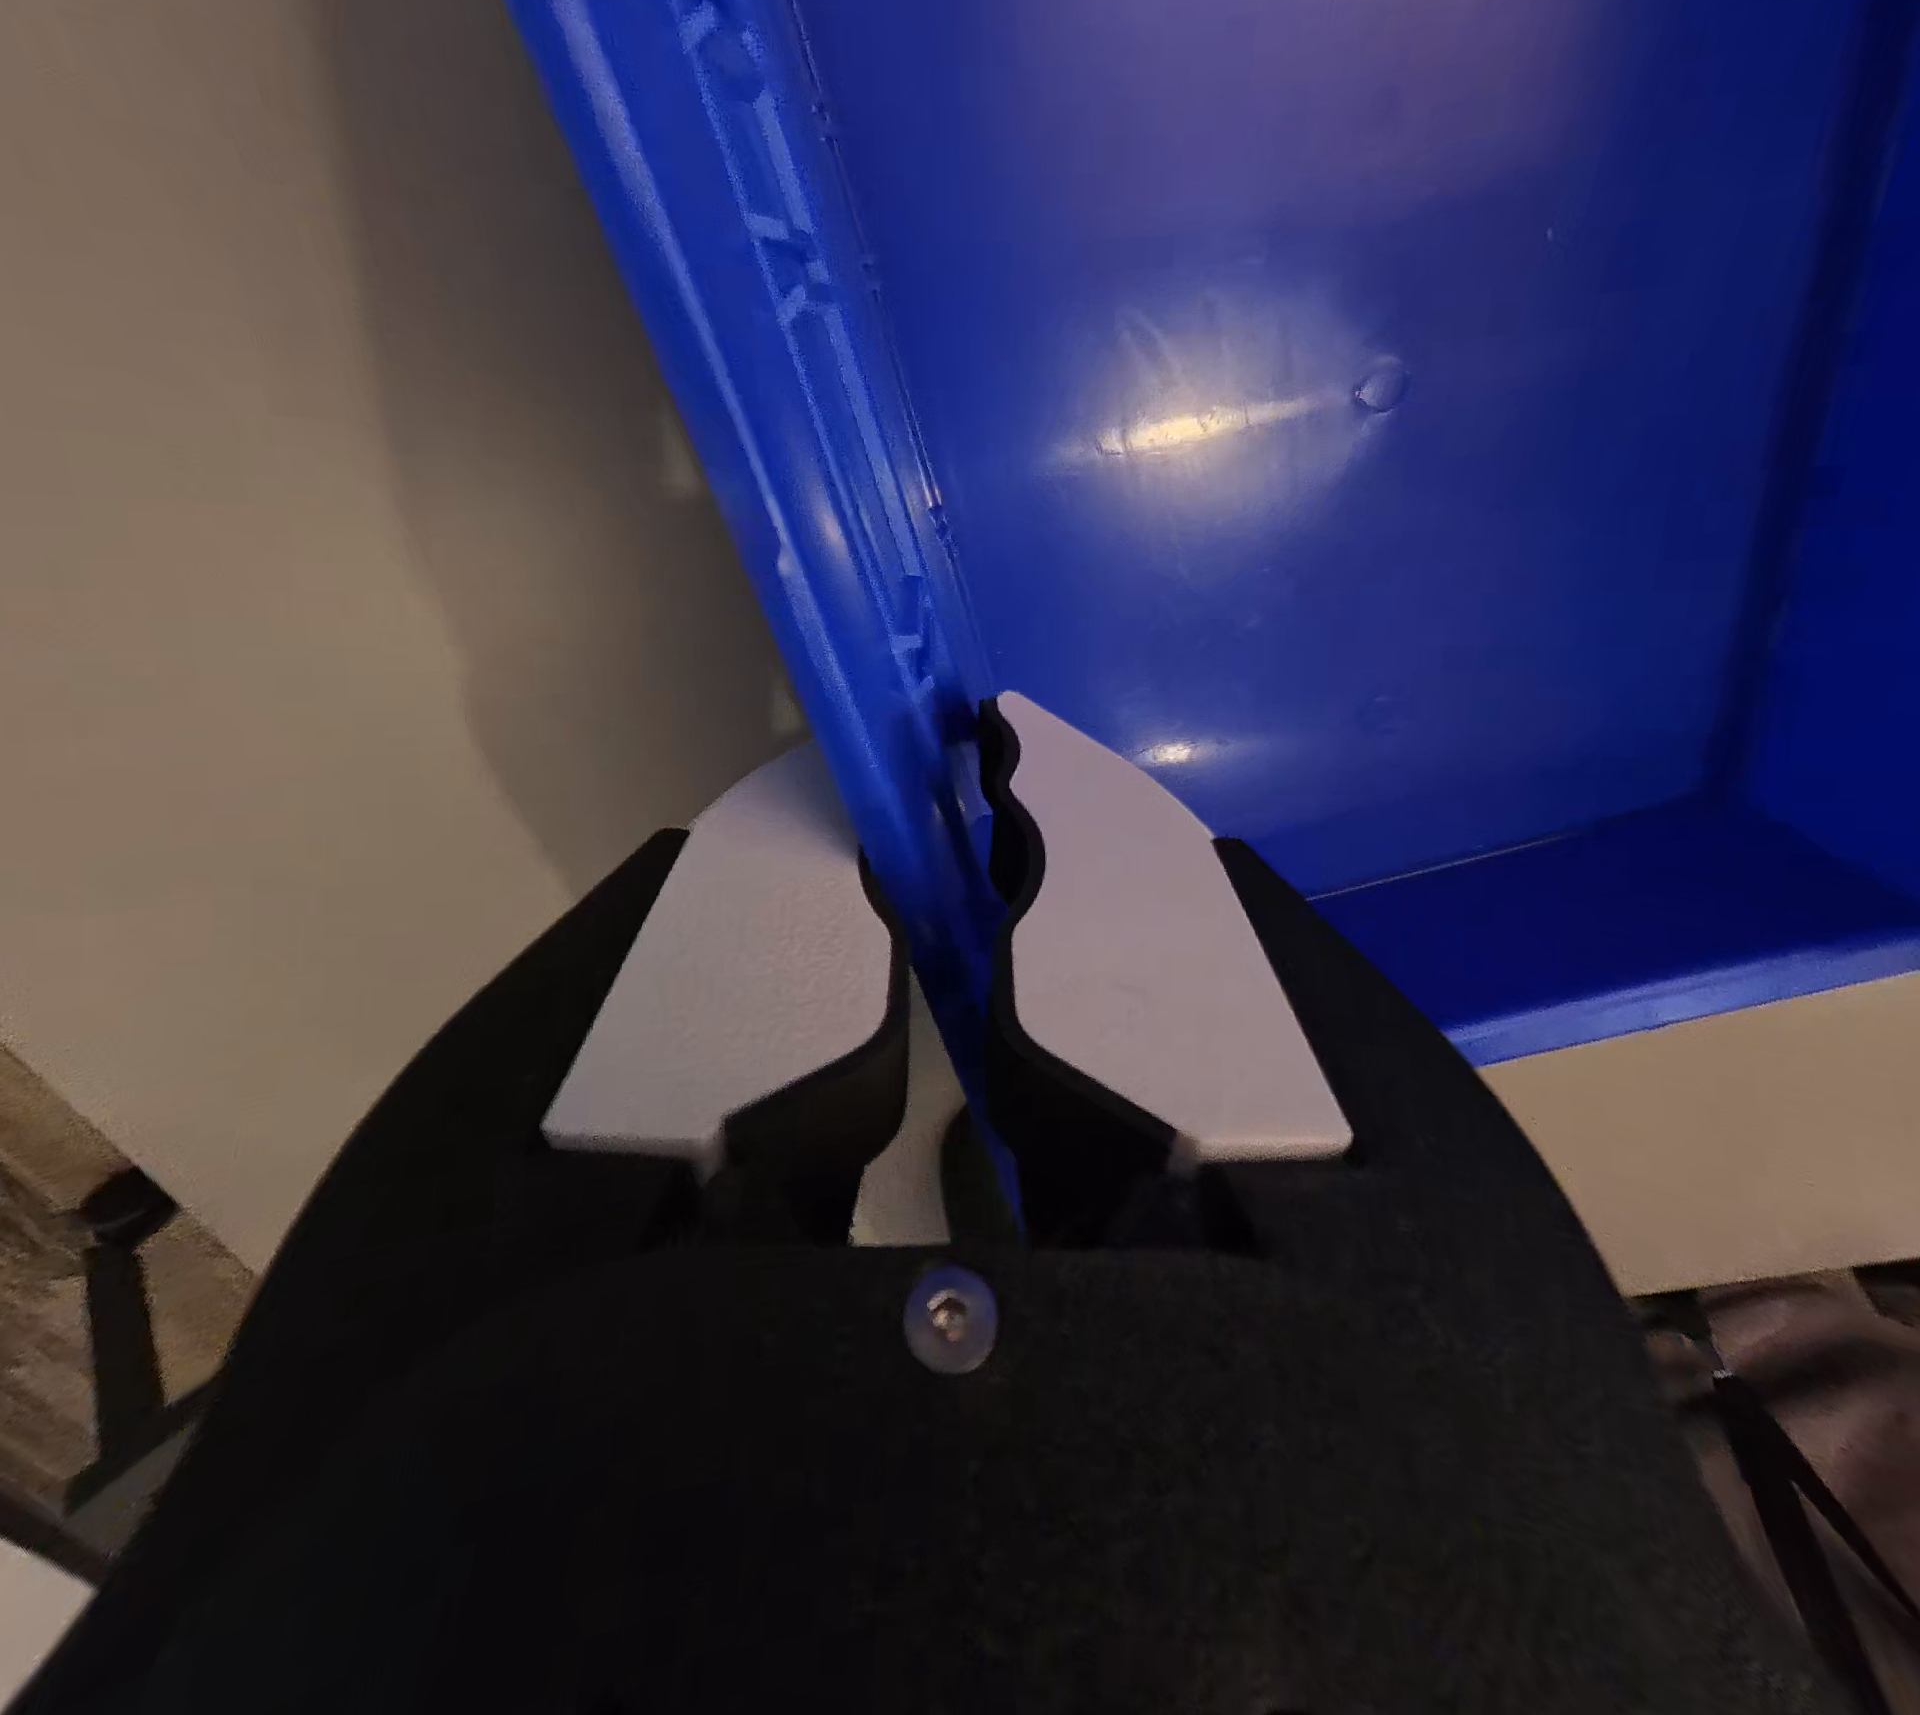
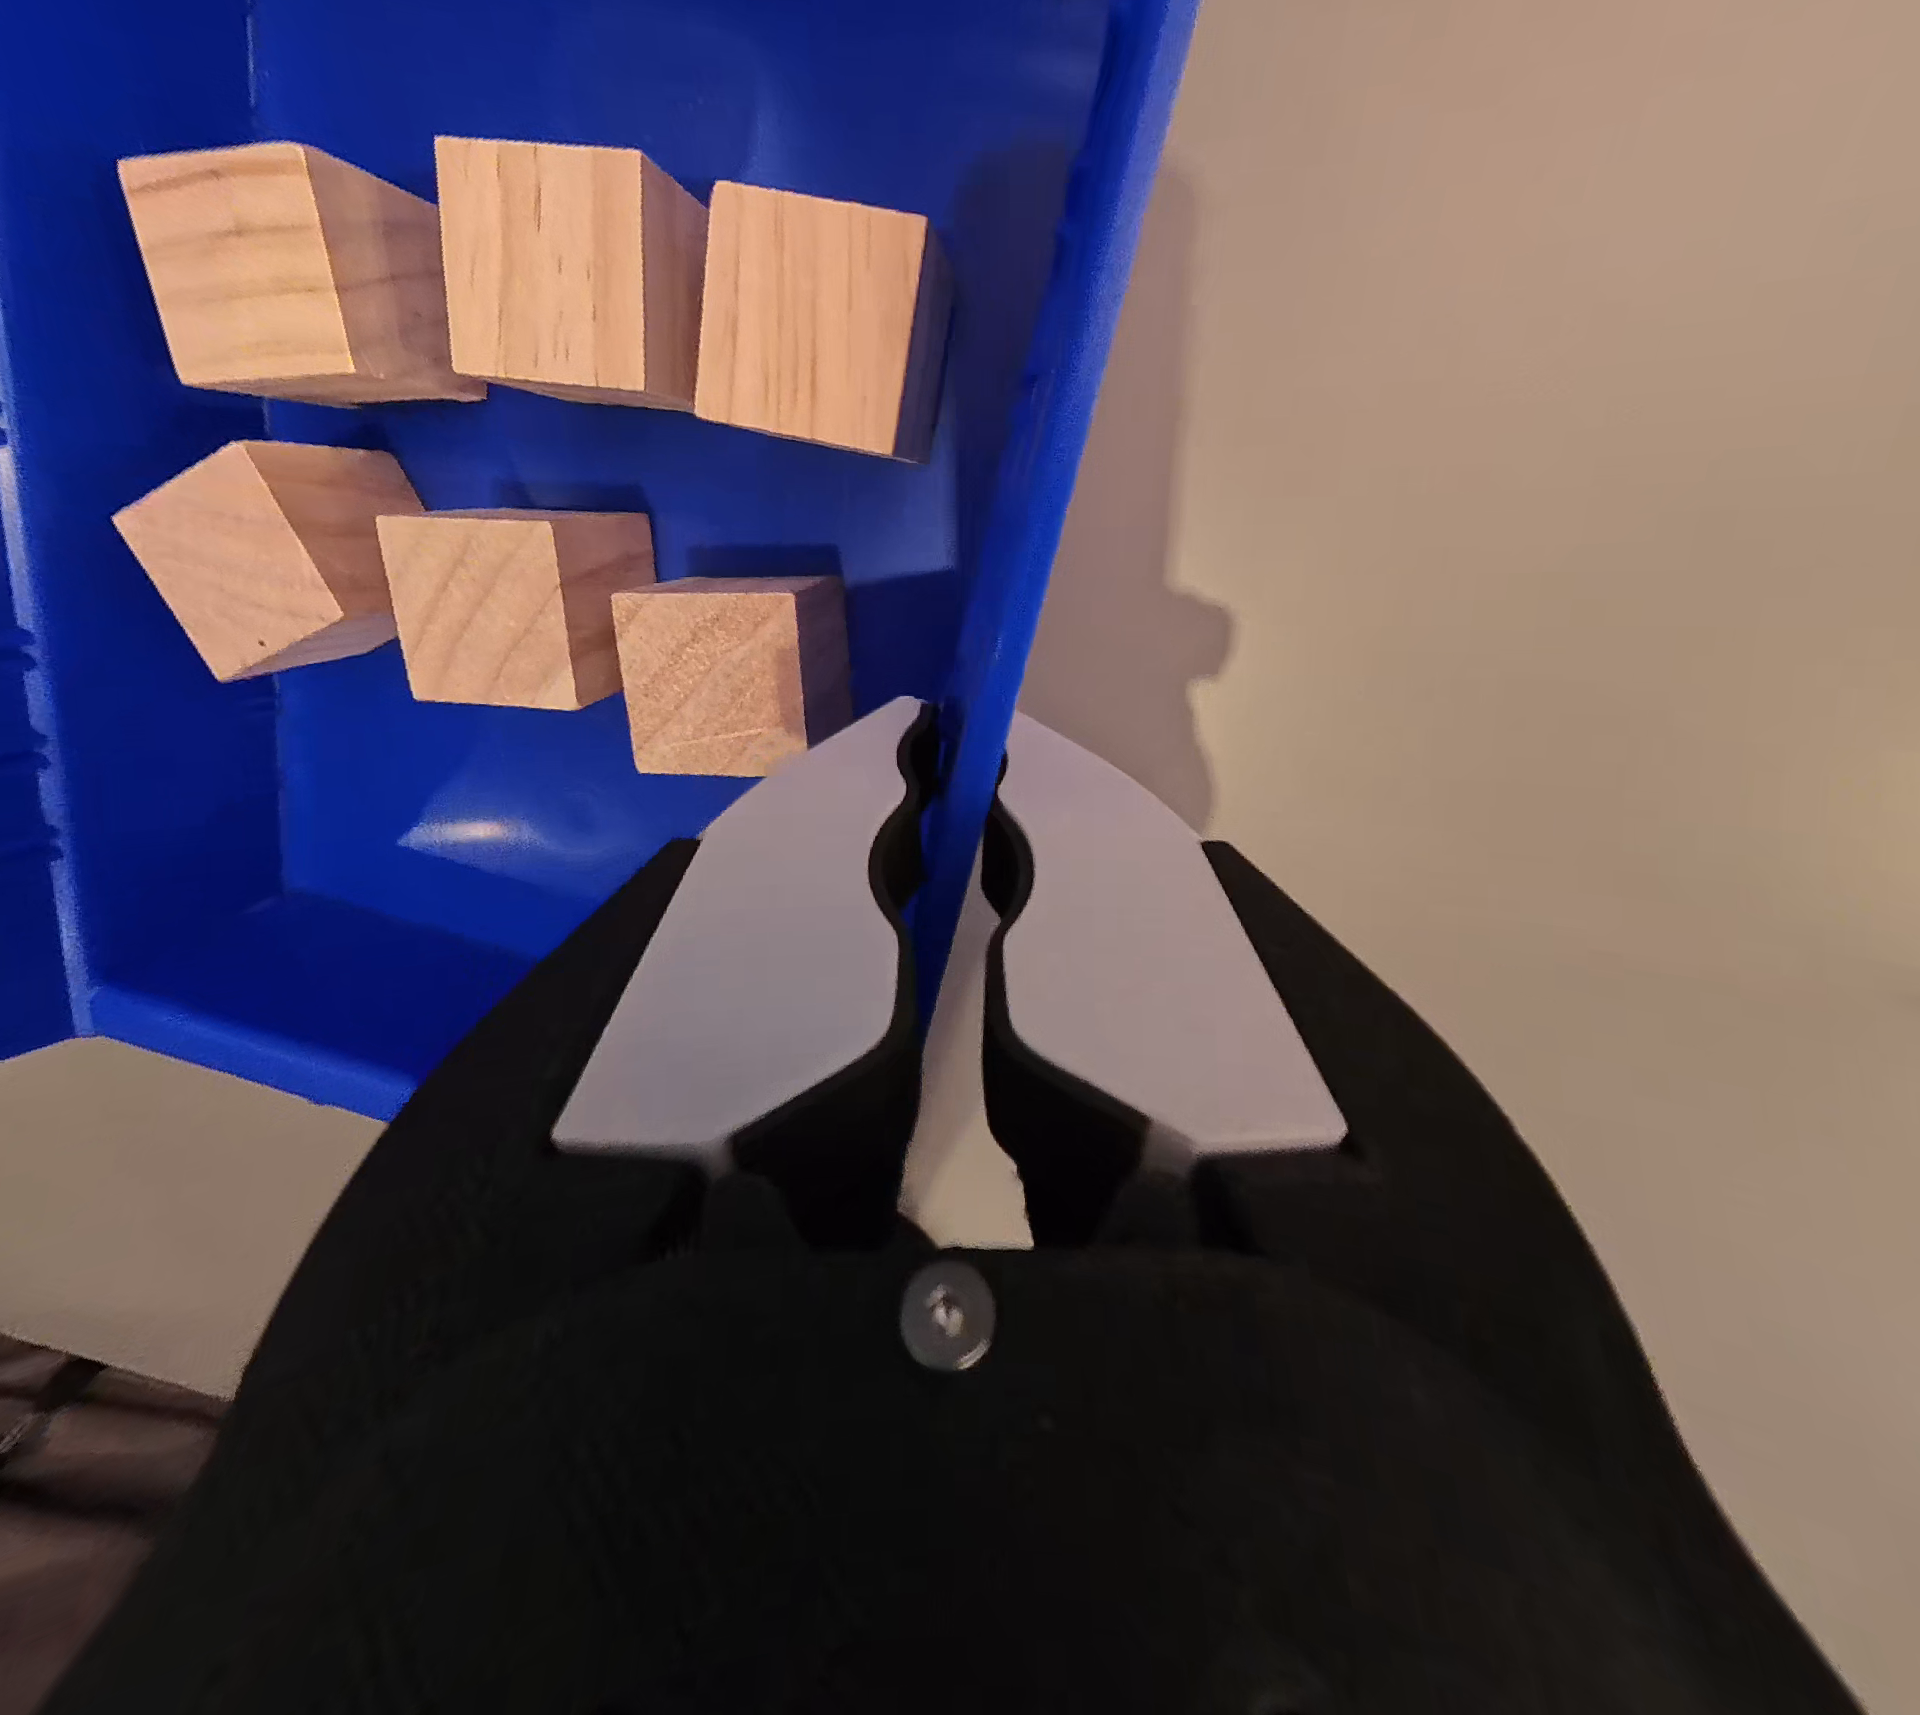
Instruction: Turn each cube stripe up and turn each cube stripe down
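In blue bin (image 2: pixel 582 44): 6 plain wooden cubes (image 2: pixel 566 268).

Blue bin (image 2: pixel 582 55), pale grained wooden cubes (image 2: pixel 566 268), beige table (image 2: pixel 1558 522).

Blue bin (image 1: pixel 1299 315): moulded plastic, glossy, floor catching bright glare; rim wall (image 1: pixel 790 377) showing ribbed relief. Six cubes (image 2: pixel 566 273): bare light wood, matt, grain lines showing, end-grain face on nearest one (image 2: pixel 717 678) looking rougher. Left gripper (image 1: pixel 961 834) & right gripper (image 2: pixel 961 792): bodies looking matt black w/ fine grainy texture; finger plates (image 2: pixel 769 938) smooth, pale grey, satin; wavy black pads looking rubbery. Screw (image 2: pixel 945 1317): shiny metal under clear washer. Table top (image 2: pixel 1558 522): smooth, matt, cream.
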A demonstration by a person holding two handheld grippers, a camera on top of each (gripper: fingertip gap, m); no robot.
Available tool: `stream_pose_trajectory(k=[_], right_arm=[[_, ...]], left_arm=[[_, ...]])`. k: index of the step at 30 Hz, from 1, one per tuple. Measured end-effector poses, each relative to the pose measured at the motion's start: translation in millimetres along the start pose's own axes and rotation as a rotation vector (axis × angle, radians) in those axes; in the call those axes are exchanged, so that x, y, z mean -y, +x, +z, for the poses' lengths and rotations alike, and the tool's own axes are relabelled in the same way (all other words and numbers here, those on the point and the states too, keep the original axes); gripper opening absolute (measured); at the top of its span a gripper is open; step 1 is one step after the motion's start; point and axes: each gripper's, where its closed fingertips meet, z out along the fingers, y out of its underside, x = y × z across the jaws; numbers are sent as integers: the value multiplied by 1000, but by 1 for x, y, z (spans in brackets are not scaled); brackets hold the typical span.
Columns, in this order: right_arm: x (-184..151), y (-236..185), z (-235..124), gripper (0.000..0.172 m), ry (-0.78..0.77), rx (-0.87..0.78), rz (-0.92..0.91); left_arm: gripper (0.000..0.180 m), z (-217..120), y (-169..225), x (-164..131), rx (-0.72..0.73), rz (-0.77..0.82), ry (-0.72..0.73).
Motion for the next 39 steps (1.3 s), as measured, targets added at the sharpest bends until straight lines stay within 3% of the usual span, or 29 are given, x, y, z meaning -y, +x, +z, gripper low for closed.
stream_pose_trajectory(k=[9, 19, 27, 36, 39], right_arm=[[16, -85, 16, 14, -15, 55, -163], [17, -83, 33, 12, -56, -24, -181], [18, -84, 36, 11, -55, -8, -145], [24, -82, 41, 9, -115, 35, -62], [29, -77, 42, 8, -125, 52, -63]], left_arm=[[31, 6, 78, 12, 112, 214, -6], [37, 4, 105, 12, 126, 344, 20], [38, -75, 99, 26, 143, 353, 346], [42, -221, 56, 27, 212, 209, 1007], [45, -245, 29, 16, 267, 167, 1150]])
